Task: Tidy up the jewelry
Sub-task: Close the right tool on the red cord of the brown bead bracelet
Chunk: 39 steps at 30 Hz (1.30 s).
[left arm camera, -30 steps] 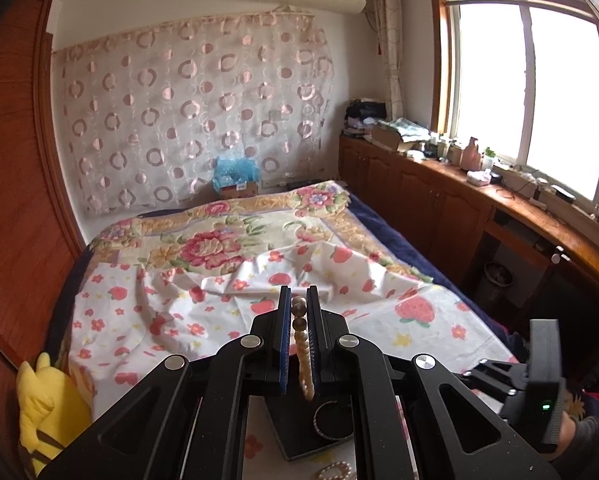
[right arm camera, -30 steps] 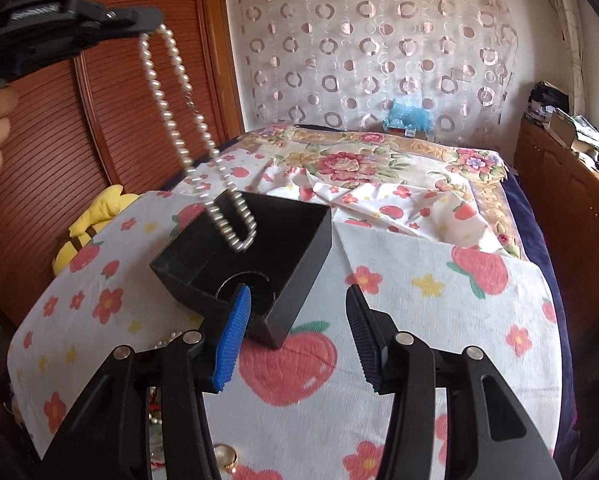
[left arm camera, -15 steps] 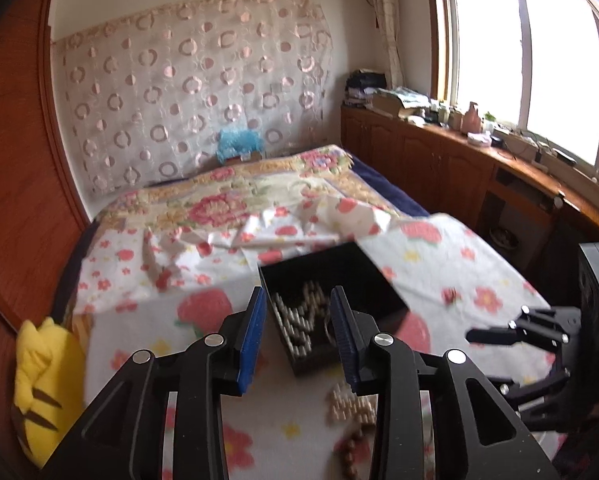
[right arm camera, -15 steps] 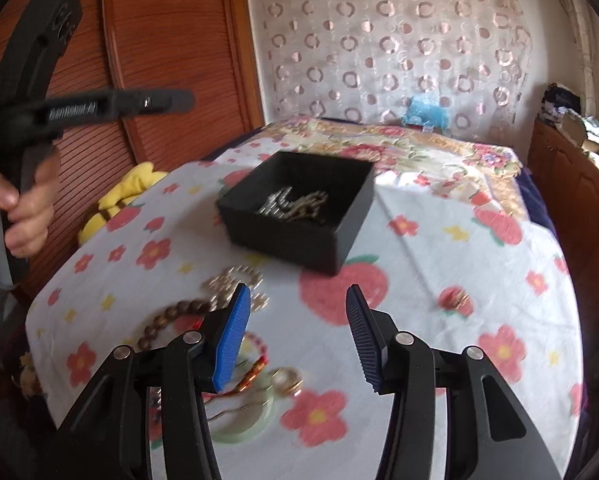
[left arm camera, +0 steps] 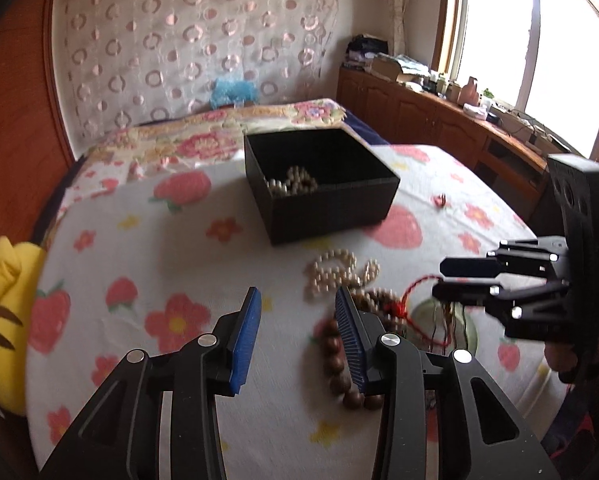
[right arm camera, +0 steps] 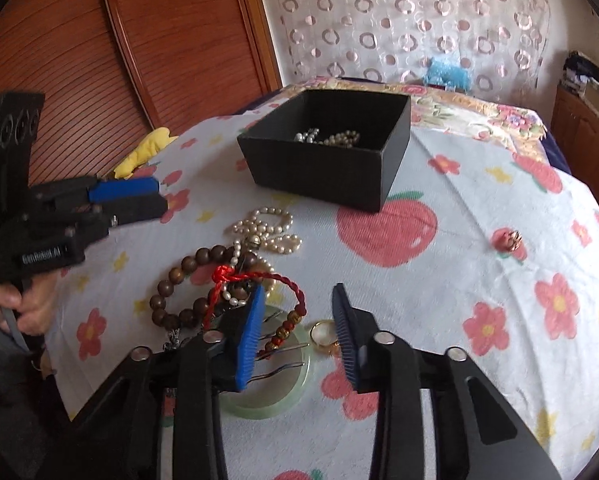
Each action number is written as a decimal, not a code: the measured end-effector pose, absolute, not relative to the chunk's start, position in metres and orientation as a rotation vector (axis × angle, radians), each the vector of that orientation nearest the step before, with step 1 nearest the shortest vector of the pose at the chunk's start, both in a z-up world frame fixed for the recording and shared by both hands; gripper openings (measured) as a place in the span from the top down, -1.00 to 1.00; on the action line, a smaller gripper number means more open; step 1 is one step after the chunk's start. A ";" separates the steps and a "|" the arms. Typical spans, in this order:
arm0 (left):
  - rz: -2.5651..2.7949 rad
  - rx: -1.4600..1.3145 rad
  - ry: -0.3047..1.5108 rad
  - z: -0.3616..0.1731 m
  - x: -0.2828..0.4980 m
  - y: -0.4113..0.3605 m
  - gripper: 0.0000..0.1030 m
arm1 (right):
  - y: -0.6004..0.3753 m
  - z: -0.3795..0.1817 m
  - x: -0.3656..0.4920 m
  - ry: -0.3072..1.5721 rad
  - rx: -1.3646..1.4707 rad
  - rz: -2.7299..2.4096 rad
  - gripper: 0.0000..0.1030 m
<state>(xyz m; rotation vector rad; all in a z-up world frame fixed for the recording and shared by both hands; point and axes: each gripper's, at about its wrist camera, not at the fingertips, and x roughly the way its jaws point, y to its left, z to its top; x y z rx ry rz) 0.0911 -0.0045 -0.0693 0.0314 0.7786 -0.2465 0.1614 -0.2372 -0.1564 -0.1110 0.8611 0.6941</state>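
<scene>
Resting in the black box (left arm camera: 331, 200) lay a pearl necklace (left arm camera: 293, 182); nearer than the box, left tongs (left arm camera: 297, 314) stood spread and empty, right tongs (right arm camera: 297, 312) had just narrowed, gripping nothing, above a red cord bracelet (right arm camera: 259, 280).

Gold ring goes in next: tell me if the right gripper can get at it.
Probably yes. The gold ring lies bare on the cloth just ahead of the right gripper, whose jaws have just narrowed but stand apart; only the green bangle touches it.
</scene>
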 end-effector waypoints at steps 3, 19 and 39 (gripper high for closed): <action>-0.255 0.028 0.794 -0.076 0.089 -0.005 0.29 | -0.235 -0.156 0.162 0.861 -0.118 0.699 0.80; -0.298 0.041 0.875 -0.098 0.086 -0.023 0.29 | -0.255 -0.124 0.156 0.733 -0.113 0.623 0.88; -0.316 0.040 0.842 -0.083 0.092 -0.026 0.76 | -0.251 -0.135 0.155 0.746 -0.100 0.601 0.88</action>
